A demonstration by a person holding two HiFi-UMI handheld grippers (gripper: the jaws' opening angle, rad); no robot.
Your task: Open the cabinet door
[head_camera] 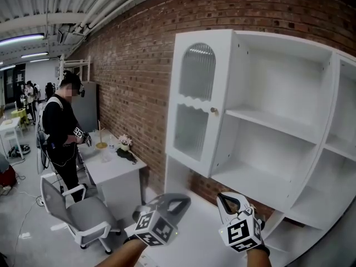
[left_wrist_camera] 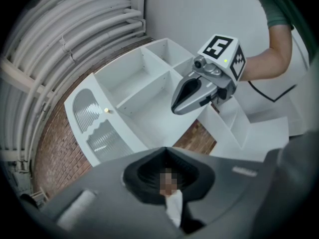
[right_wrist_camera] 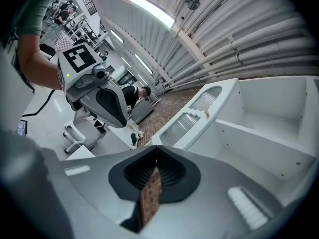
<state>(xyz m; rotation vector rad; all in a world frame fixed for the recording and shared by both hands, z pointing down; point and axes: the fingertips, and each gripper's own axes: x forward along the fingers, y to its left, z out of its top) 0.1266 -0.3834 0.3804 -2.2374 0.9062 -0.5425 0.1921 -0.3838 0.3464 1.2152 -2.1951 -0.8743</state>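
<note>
Brick wall (head_camera: 128, 65) as backdrop, white cabinet (head_camera: 278, 43) against it. Door (head_camera: 192, 129) sits at the cabinet's left end: arched ribbed glass above, a second pane below, small brass knob (head_camera: 213, 110) on its right edge about halfway up. We read it as shut and flush with the frame, though the wide-angle warp makes that hard to confirm. Compartments to its right have bare shelves (head_camera: 267, 121) and no door.

Both grippers are low in front of us, well short of the cabinet and below the knob. Left gripper (head_camera: 181, 200): jaws together, nothing between them. Right gripper (head_camera: 225, 196): jaws together bar a sliver, also empty. We judge the task barely begun, with no contact on door or knob.

Risks from here:
- Jaws are closed. If we reach the knob without opening them, we just bump it or the glass.
- Knob is small and round. A shallow or off-centre pinch likely slips off on the pull.
- Hinges are probably on the door's left edge, going by the knob side. A straight pull instead of following the arc would drag the pads off.
- Idle gripper sits just beside the working one, so the door could swing into it unless we clear it.
- Cabinet looks light and empty. A hard yank against a sticky catch could rock it.

Person (head_camera: 61, 127) at the desk (head_camera: 119, 168) is well apart, so no conflict.
</note>
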